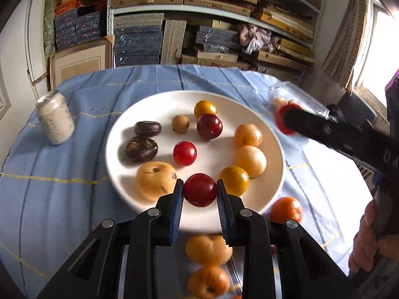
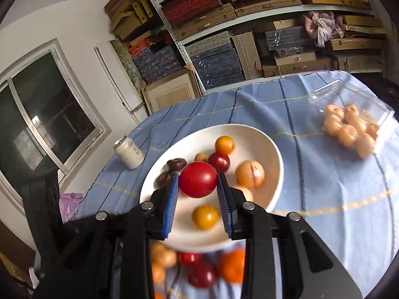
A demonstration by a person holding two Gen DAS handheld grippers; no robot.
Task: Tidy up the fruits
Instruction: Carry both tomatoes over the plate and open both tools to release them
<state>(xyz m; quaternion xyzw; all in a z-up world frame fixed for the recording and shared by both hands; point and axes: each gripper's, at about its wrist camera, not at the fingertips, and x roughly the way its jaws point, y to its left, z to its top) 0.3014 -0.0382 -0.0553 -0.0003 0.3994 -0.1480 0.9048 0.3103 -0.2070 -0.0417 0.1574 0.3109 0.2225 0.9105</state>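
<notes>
A white plate (image 1: pixel 119 134) on the blue tablecloth holds several red, yellow, tan and dark brown fruits. My left gripper (image 1: pixel 200 190) is shut on a dark red fruit (image 1: pixel 199 193) over the plate's near rim. My right gripper (image 2: pixel 198 183) is shut on a bright red fruit (image 2: pixel 197 179) and holds it above the plate (image 2: pixel 269 147). The right gripper also shows in the left wrist view (image 1: pixel 284 119), beyond the plate's right edge. Loose tan and orange fruits (image 1: pixel 208 249) lie on the cloth in front of the plate.
A pale drink can (image 1: pixel 55 120) stands left of the plate. A clear plastic bag of tan fruits (image 2: pixel 351 129) lies at the right on the cloth. An orange fruit (image 1: pixel 286 209) sits by the plate's right rim. Shelves of stacked boxes stand behind the table.
</notes>
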